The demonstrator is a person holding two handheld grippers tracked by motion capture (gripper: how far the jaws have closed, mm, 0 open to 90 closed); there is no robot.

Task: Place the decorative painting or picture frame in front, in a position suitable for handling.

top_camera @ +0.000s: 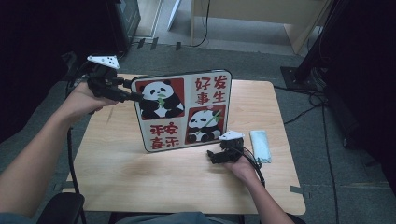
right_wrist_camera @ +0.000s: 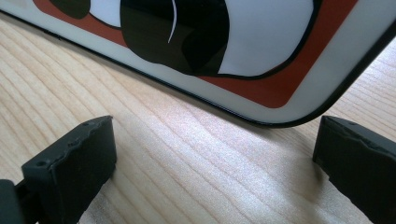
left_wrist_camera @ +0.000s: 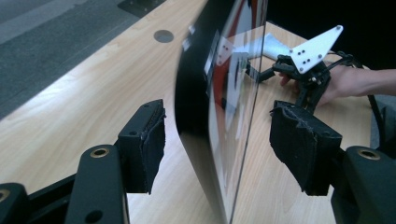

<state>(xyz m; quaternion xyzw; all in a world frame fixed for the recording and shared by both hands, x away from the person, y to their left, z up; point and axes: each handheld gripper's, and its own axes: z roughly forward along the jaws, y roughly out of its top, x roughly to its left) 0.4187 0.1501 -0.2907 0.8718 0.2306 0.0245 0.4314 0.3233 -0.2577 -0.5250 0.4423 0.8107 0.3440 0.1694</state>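
The wooden table point(top_camera: 140, 177) carries a large panda board point(top_camera: 183, 109) that stands nearly upright on its lower edge, picture side toward the person, its long axis running across the table from left to right. The left gripper point(top_camera: 135, 96) sits at the board's upper left edge; in the left gripper view the panel's thin edge passes between the two pads point(left_wrist_camera: 148, 140) with a gap on either side, so the jaws straddle it without pressing. The right gripper point(top_camera: 215, 156) rests low on the table just in front of the board's lower right corner, jaws spread wide with nothing between them. A small pale green packet point(top_camera: 260, 145) lies just to the right of that hand. The left gripper looks nearer to a grip: it needs only to close across the board's thickness.
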